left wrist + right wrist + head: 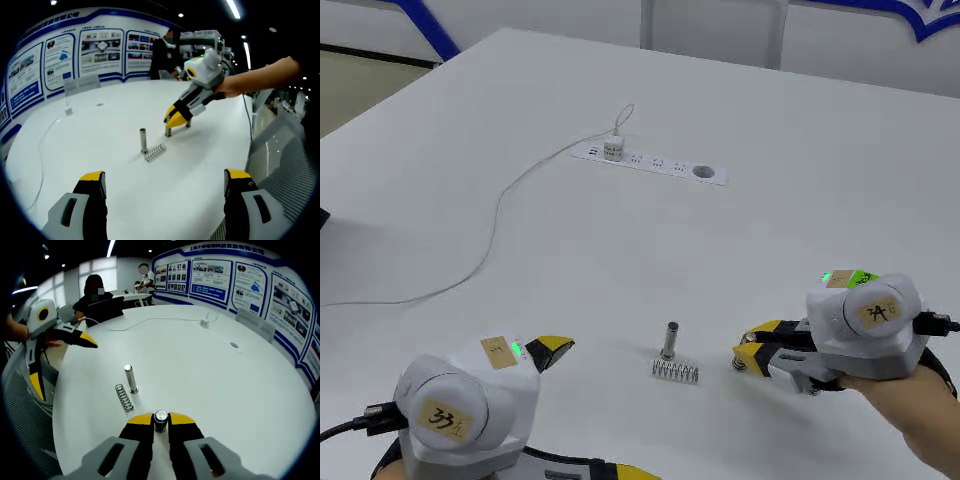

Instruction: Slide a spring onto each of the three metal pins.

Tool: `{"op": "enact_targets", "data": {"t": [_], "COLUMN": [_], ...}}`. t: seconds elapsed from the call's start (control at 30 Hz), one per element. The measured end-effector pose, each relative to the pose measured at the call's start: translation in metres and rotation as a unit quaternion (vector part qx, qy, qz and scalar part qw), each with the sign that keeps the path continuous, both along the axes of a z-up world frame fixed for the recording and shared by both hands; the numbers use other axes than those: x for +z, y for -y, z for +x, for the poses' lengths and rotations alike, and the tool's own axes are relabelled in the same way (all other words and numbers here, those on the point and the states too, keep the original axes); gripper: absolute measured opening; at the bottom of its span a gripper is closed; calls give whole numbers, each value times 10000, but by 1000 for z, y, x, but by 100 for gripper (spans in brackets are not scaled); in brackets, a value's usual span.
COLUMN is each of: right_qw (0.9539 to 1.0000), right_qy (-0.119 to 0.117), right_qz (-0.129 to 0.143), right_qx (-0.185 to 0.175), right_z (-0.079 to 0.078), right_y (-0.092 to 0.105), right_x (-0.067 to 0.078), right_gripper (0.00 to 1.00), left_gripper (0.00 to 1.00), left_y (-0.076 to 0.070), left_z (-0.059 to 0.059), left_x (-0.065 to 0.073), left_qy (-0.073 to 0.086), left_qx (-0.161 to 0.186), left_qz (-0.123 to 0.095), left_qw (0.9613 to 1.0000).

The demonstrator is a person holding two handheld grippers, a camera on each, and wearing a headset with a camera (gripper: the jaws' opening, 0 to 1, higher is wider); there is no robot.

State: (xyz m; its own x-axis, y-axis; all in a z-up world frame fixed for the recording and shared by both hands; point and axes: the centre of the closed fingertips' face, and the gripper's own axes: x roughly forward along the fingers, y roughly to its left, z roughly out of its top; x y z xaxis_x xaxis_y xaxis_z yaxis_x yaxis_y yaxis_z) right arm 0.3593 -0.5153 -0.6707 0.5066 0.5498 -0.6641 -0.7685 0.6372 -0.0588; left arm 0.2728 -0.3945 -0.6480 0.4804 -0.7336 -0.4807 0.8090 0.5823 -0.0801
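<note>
right tongs [160,421] pinch an upright pin [160,415].

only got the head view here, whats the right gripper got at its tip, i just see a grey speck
Observer: In the right gripper view, the right gripper is shut on a metal pin, whose round top shows between the jaws.
Operator: and the left one, open or closed
Observer: The left gripper view shows the left gripper wide open, holding nothing, facing the standing pin and the spring.

Left gripper [165,174] spread; right gripper [160,419] seemingly clamped.
</note>
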Motion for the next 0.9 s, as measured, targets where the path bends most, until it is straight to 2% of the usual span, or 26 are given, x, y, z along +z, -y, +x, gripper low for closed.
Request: {"op": "enact_targets", "data": {"t": [0.2, 0.43, 0.57, 0.7, 0.9], "right_qw": [9998, 9994, 9987, 9979, 9973], "right_qy": [35, 288, 470, 613, 683], "right_qz": [-172, -180, -17, 176, 281], "right_qx": [14, -105, -173, -130, 6], "right_z": [-1, 1, 1, -3, -7], "right_y": [4, 8, 5, -6, -22], "right_x": [-2, 11, 27, 42, 52], "right_gripper": [18, 25, 25, 25, 26], "left_gripper": [100, 100, 100, 100, 100], "left_y": [1, -2, -3, -5, -8], "left_z": [-1, 0, 0, 4, 7], "left_x": [-1, -5, -5, -3, 0], "left_qy": [14, -31, -16, -36, -12], "left_qx": [-46, -5, 4, 101, 232], "left_qz": [36, 112, 128, -7, -59], "left_qw": [10000, 9999, 9999, 9999, 9997]}}
